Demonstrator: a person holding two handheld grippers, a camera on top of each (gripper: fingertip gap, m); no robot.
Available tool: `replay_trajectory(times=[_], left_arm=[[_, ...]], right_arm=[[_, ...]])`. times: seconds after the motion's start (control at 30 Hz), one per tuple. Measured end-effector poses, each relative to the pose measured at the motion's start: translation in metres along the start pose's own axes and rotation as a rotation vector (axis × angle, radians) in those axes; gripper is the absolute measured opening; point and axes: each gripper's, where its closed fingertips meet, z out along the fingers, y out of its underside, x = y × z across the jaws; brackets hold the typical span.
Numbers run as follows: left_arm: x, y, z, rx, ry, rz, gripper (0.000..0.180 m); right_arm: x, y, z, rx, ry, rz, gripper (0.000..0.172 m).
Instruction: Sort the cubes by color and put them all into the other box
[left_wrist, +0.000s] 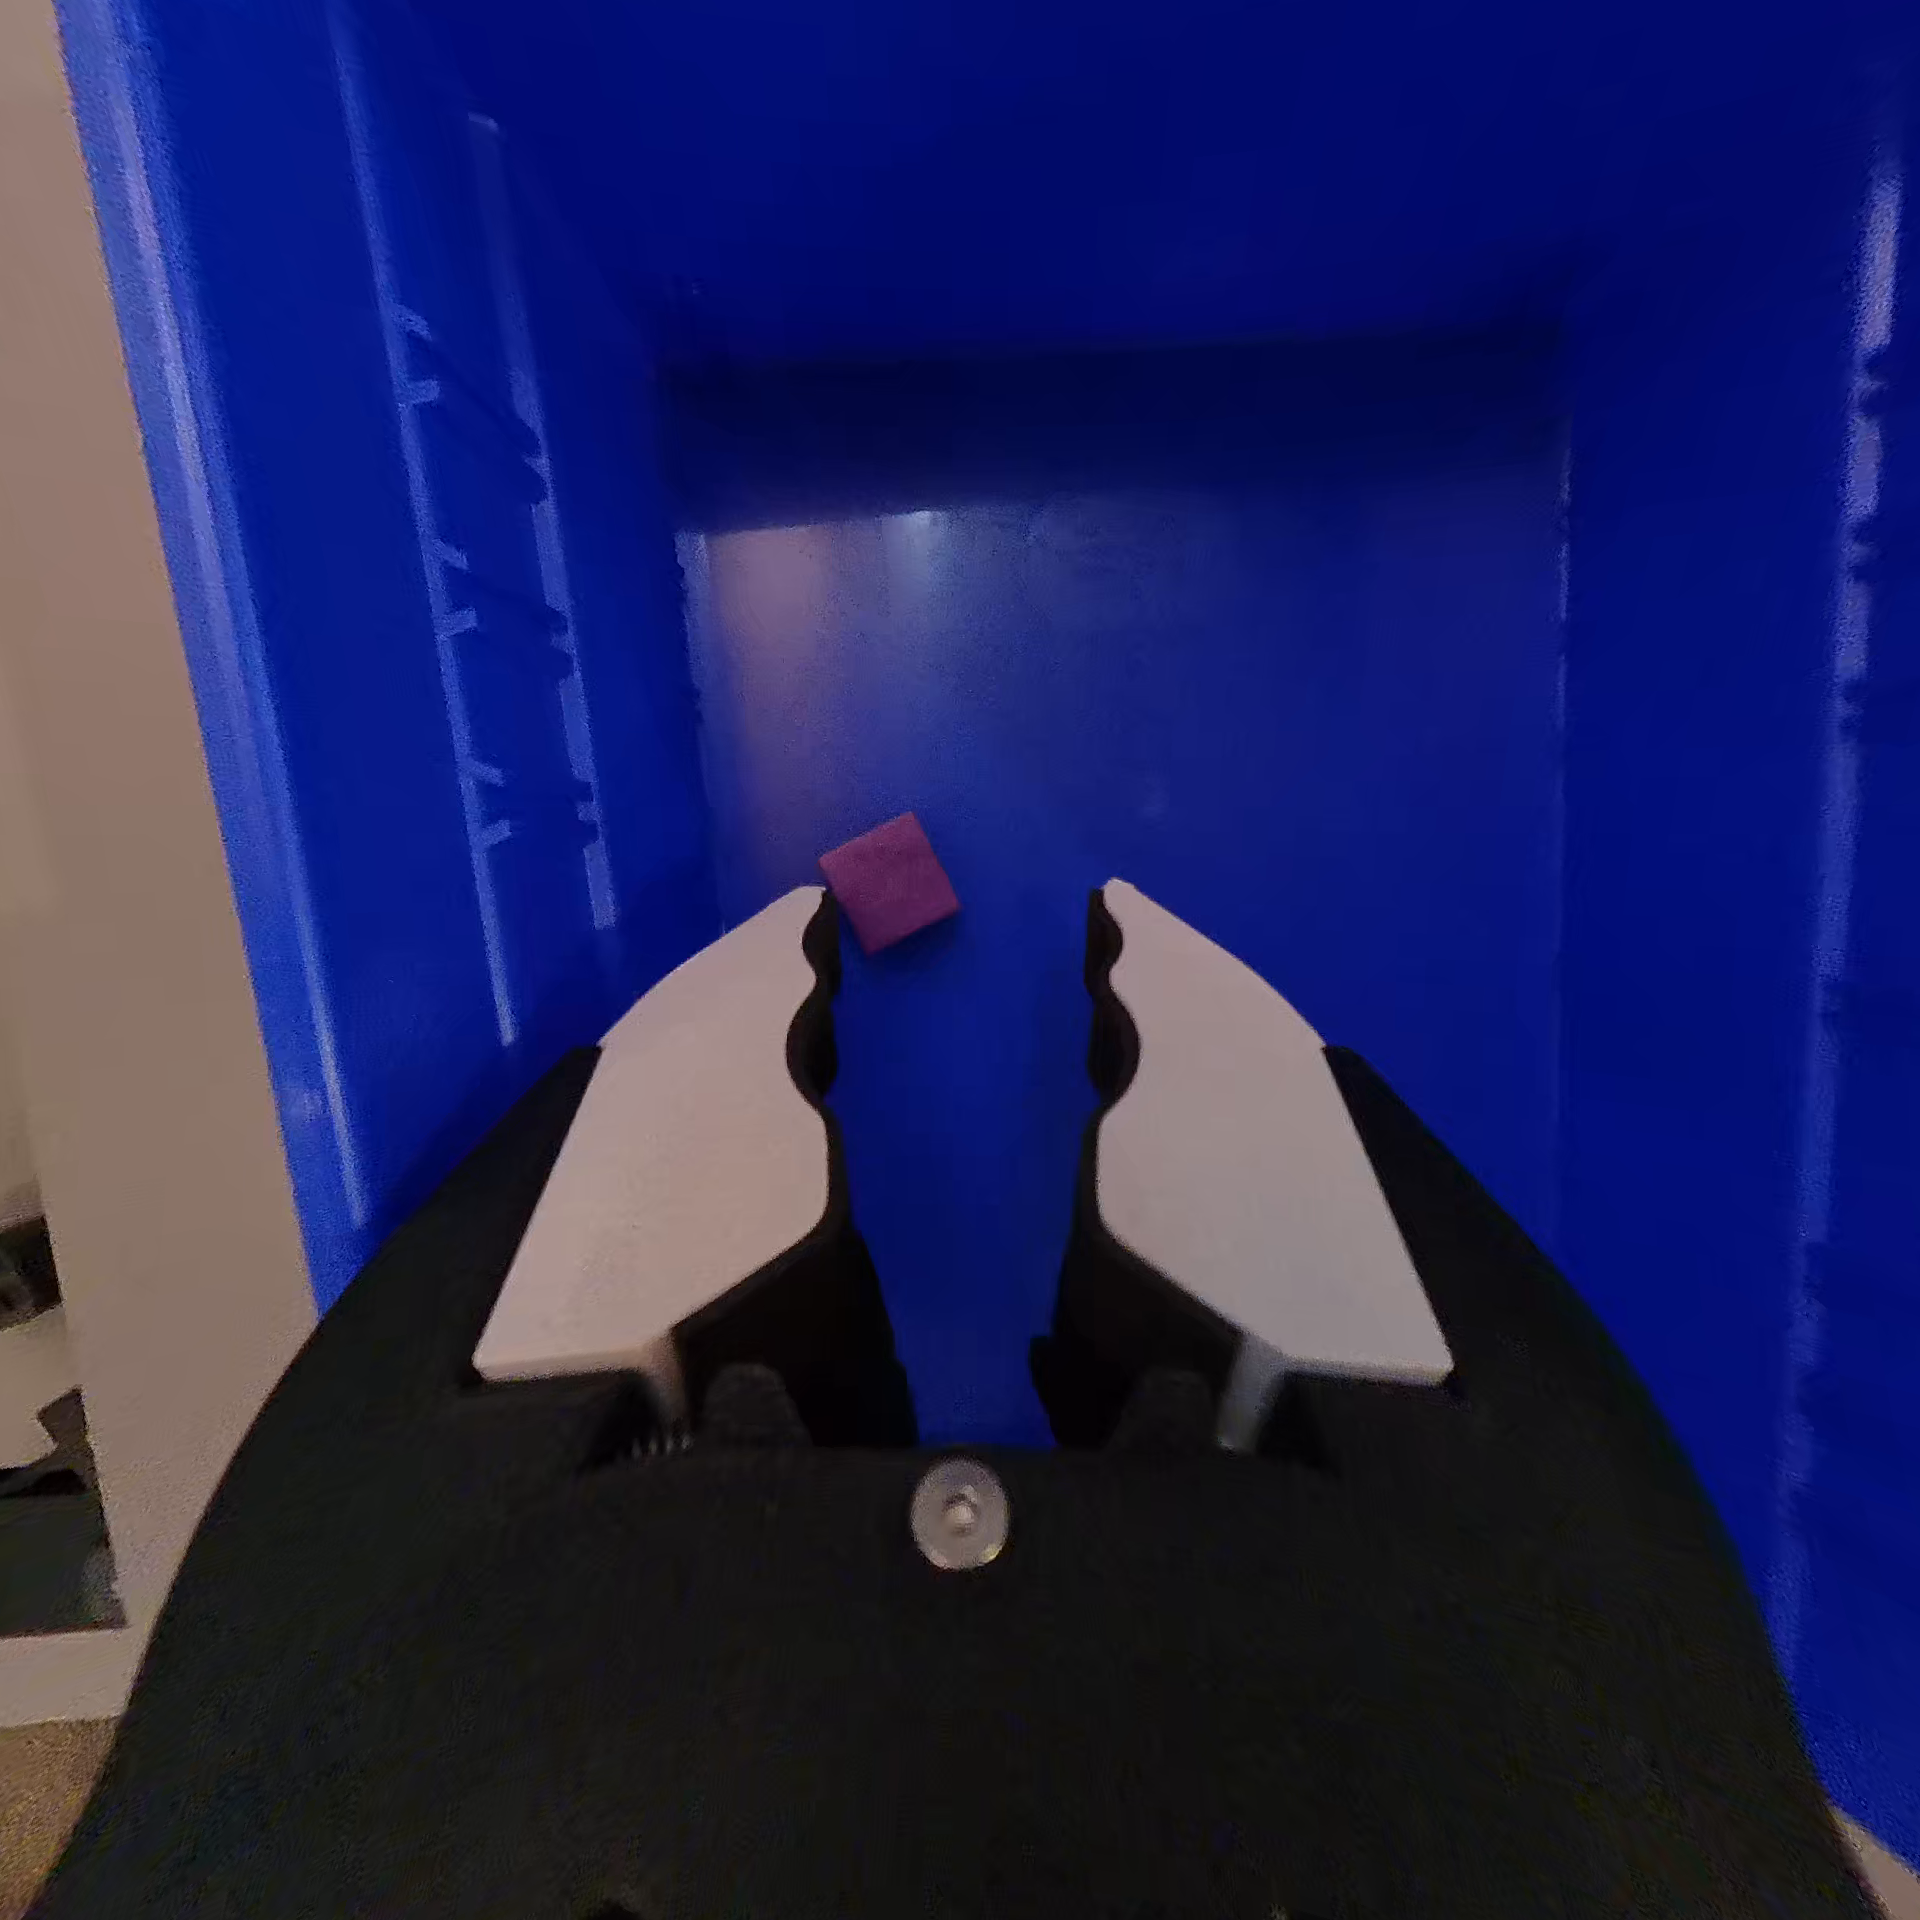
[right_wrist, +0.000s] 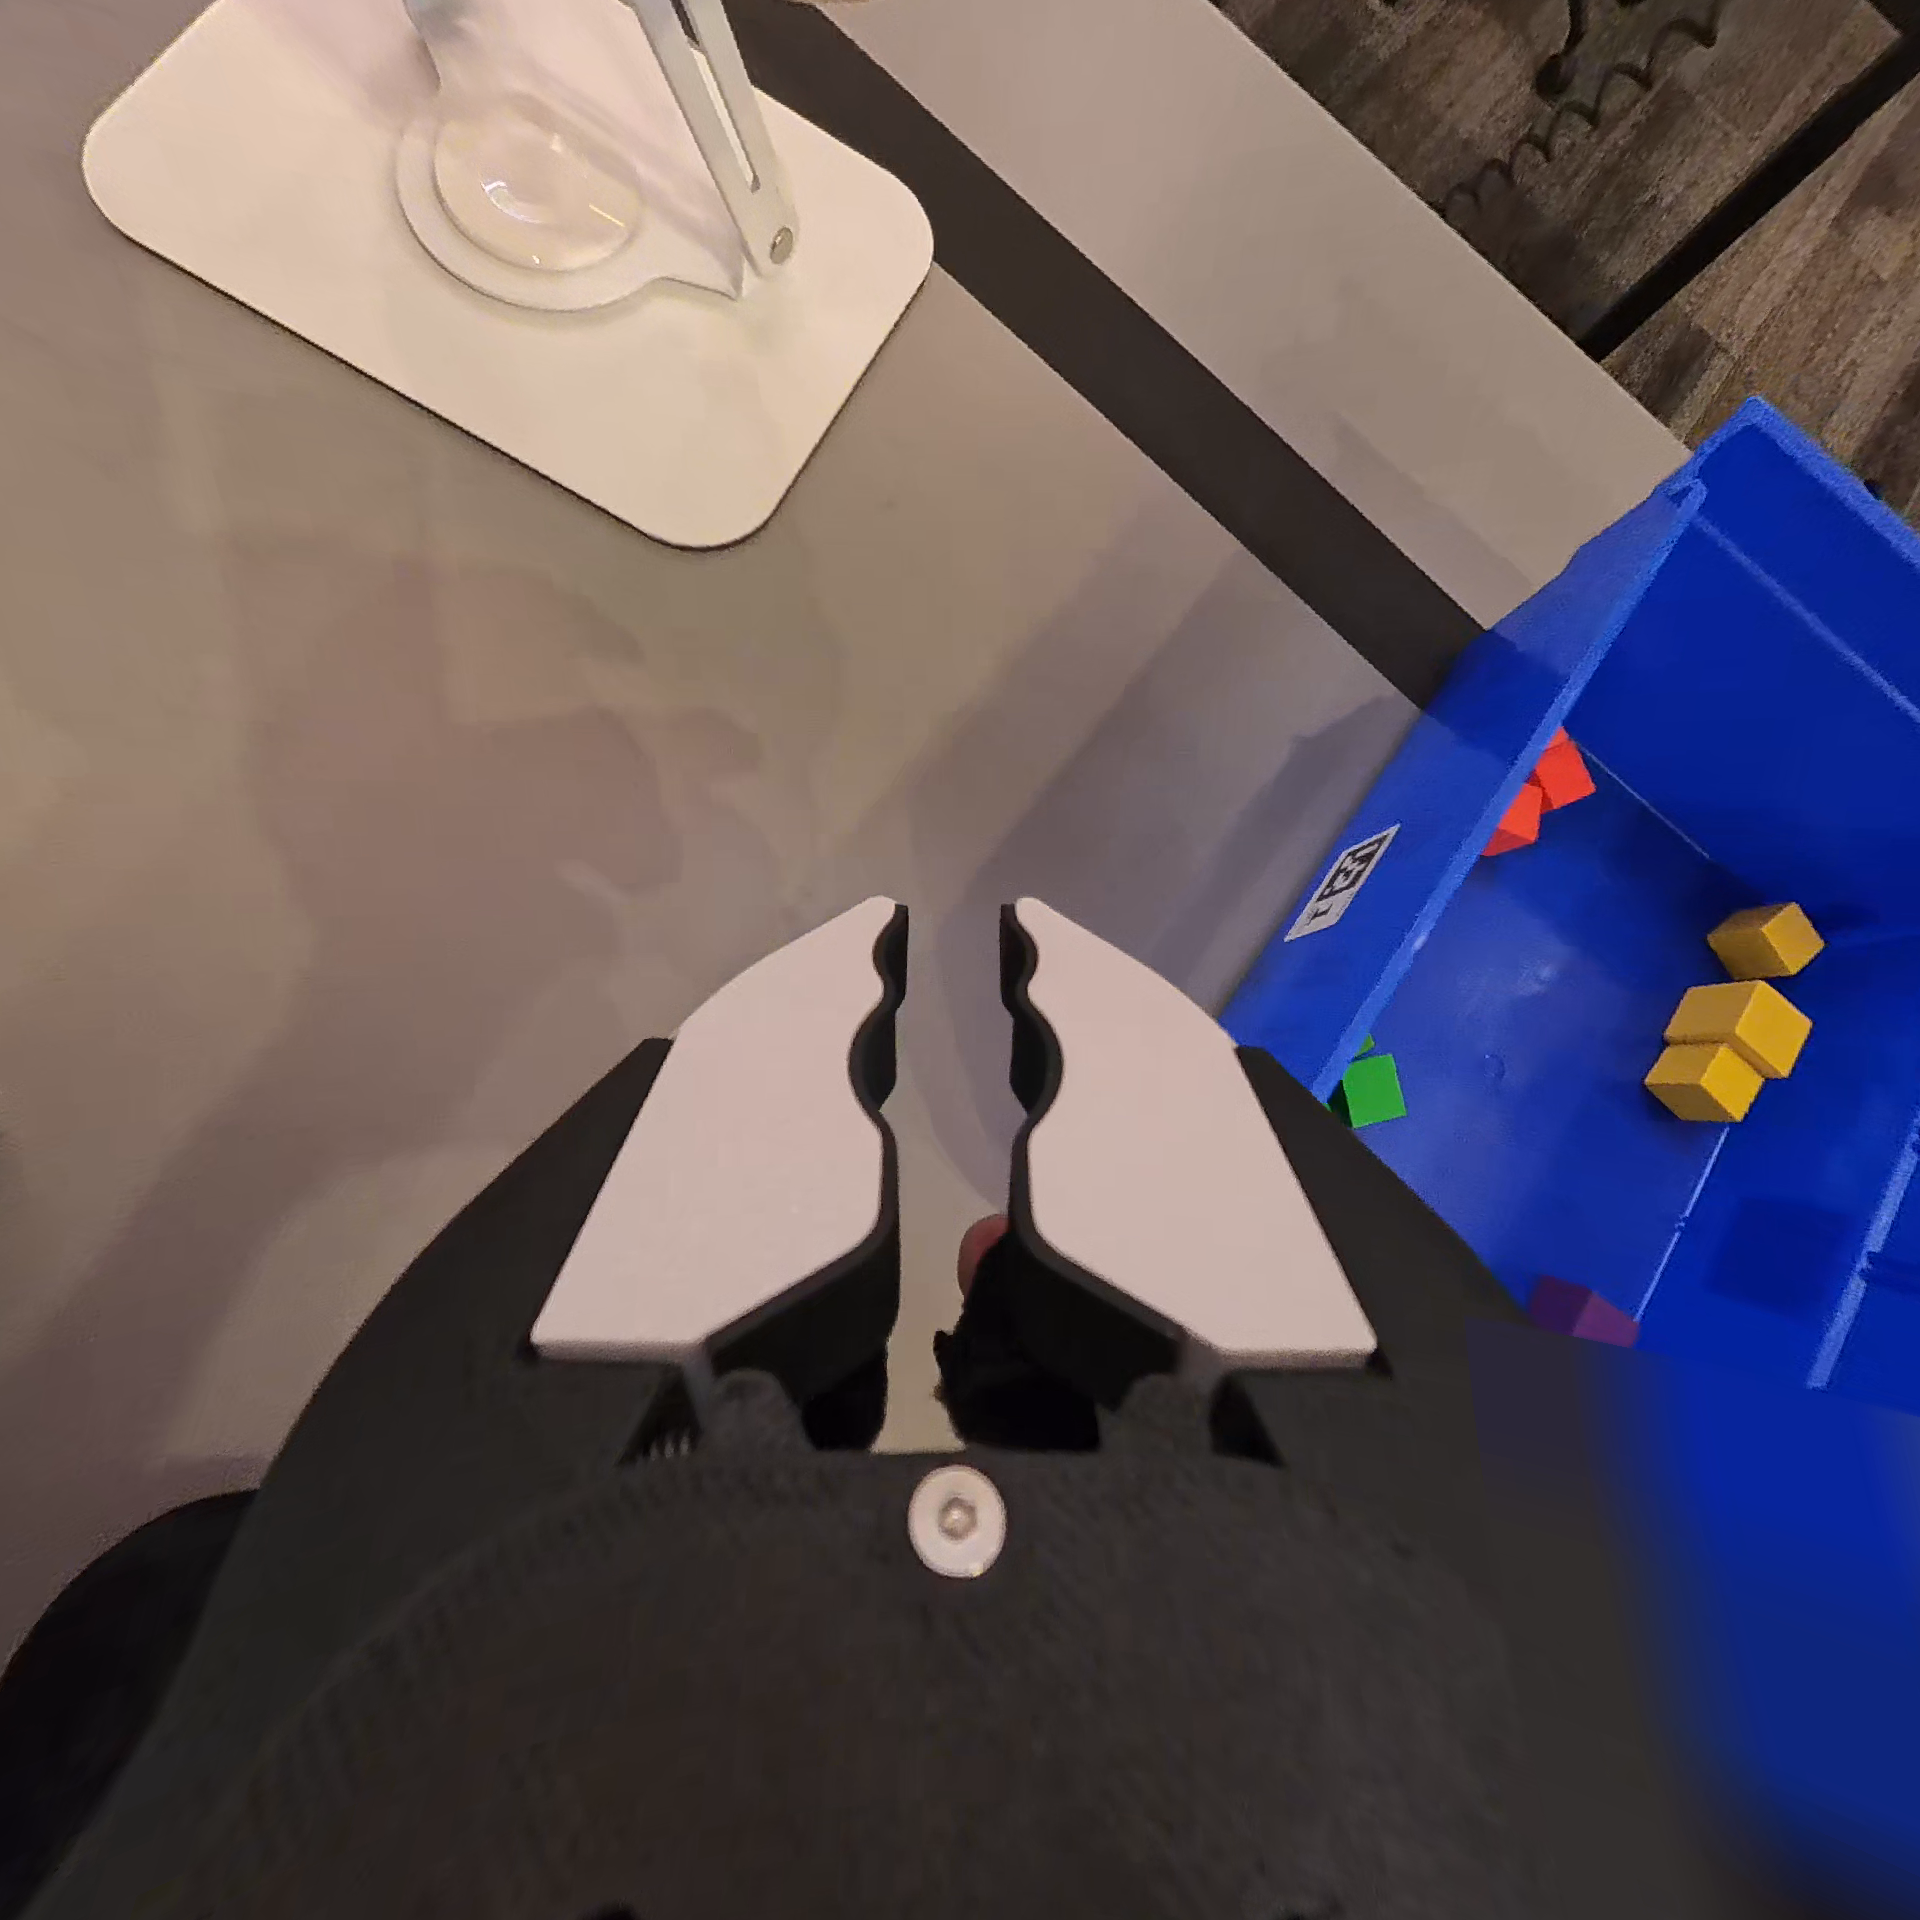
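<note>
Left gripper (left_wrist: 961, 904) reaches down into a blue box (left_wrist: 1195, 675), fingers spread wide with bare box floor showing between them. One purple cube (left_wrist: 888, 881) lies on that floor, turned at an angle, just ahead of the left fingertip (left_wrist: 800, 914) and close beside its dark pad; cannot tell whether a corner touches the pad. The right-hand finger stands well apart from the cube, so nothing is gripped. Right gripper (right_wrist: 954, 920) hovers over the grey table (right_wrist: 416, 779), fingers narrowly parted, a slim strip of tabletop visible between the pads and nothing in the grasp. To its right sits a second blue box (right_wrist: 1382, 966) holding the other cubes: two red cubes (right_wrist: 1543, 795) against the near wall at the far end, three yellow cubes (right_wrist: 1730, 1029) grouped on the floor, a green cube (right_wrist: 1371, 1089) tucked under the near wall, another purple cube (right_wrist: 1584, 1320) at the near corner. All lie well clear of the right fingers. A white stand base (right_wrist: 499, 343) rests on the table farther off.
</note>
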Motion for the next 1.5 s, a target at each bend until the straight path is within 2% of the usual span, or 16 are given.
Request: replay_trajectory(times=[0.17, 0.2, 0.23, 0.33, 0.43, 0.57, 0.77, 0.9, 0.97, 1.03, 1.17, 1.23, 1.33, 1.5], left_arm=[[-0.013, 0.002, 0.021, -0.071, -0.121, -0.005, 0.044], [-0.014, 0.002, 0.026, -0.078, -0.128, 0.0, 0.04], [-0.013, -0.001, 0.027, -0.053, -0.121, -0.002, 0.023], [-0.014, -0.006, 0.029, -0.026, -0.126, 0.006, 0.023], [-0.003, -0.011, 0.019, 0.03, -0.073, 0.0, 0.024], [0.03, -0.018, -0.02, 0.159, 0.077, -0.026, 0.024], [0.112, -0.01, -0.118, 0.377, 0.339, 0.009, 0.023], [0.191, 0.015, -0.179, 0.465, 0.552, 0.104, 0.023], [0.23, 0.031, -0.199, 0.471, 0.658, 0.133, 0.023], [0.275, 0.045, -0.219, 0.482, 0.825, 0.142, 0.023], [0.352, 0.071, -0.241, 0.452, 1.108, 0.136, 0.023], [0.38, 0.083, -0.246, 0.41, 1.204, 0.152, 0.023], [0.412, 0.091, -0.257, 0.378, 1.35, 0.145, 0.023], [0.446, 0.103, -0.268, 0.304, 1.494, 0.163, 0.023]], right_arm=[[-0.006, -0.006, -0.004, 0.021, -0.001, -0.019, 0.017], [-0.006, -0.007, -0.005, 0.024, -0.003, -0.017, 0.017], [-0.006, -0.007, -0.005, 0.027, -0.002, -0.016, 0.017], [-0.006, -0.007, -0.007, 0.034, 0.003, -0.019, 0.017], [-0.006, -0.011, -0.01, 0.061, 0.008, -0.024, 0.016], [-0.017, -0.034, -0.022, 0.185, -0.01, -0.074, 0.017], [-0.056, -0.09, -0.047, 0.42, -0.049, -0.217, 0.022], [-0.094, -0.127, -0.059, 0.575, -0.086, -0.317, 0.024], [-0.114, -0.138, -0.058, 0.607, -0.107, -0.37, 0.031], [-0.131, -0.149, -0.053, 0.63, -0.1, -0.424, 0.04], [-0.164, -0.17, -0.053, 0.705, -0.095, -0.496, 0.049], [-0.176, -0.177, -0.057, 0.745, -0.077, -0.527, 0.05], [-0.188, -0.183, -0.061, 0.785, -0.058, -0.556, 0.051], [-0.195, -0.18, -0.065, 0.808, -0.045, -0.603, 0.048]])
